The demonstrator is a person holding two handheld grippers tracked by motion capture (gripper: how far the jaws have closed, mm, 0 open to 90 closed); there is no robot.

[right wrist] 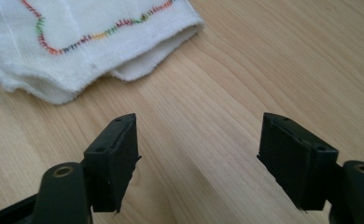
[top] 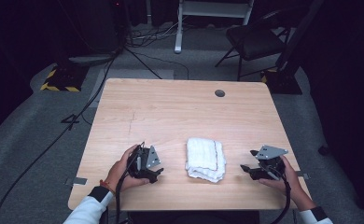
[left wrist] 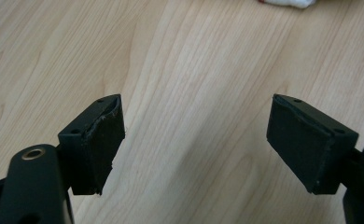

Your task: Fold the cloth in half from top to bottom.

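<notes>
A folded white cloth [top: 205, 158] with a coloured stitched line lies on the wooden table [top: 180, 112], near its front edge. My left gripper [top: 157, 173] rests low over the table to the cloth's left, jaws open with bare wood between them [left wrist: 194, 135]. A corner of the white cloth [left wrist: 287, 2] peeks in at the top of the left gripper view. To the cloth's right, my right gripper [top: 245, 169] points toward it, jaws open and empty [right wrist: 199, 149]. In the right gripper view the cloth [right wrist: 87, 42] lies just ahead of the jaws, apart from them.
A round grommet hole [top: 220, 93] sits near the table's far edge. Beyond the table stand a dark folding chair [top: 257, 42], a white stand [top: 180, 28] and cables on the grey floor. Yellow-black striped tape [top: 59, 84] marks the floor at left.
</notes>
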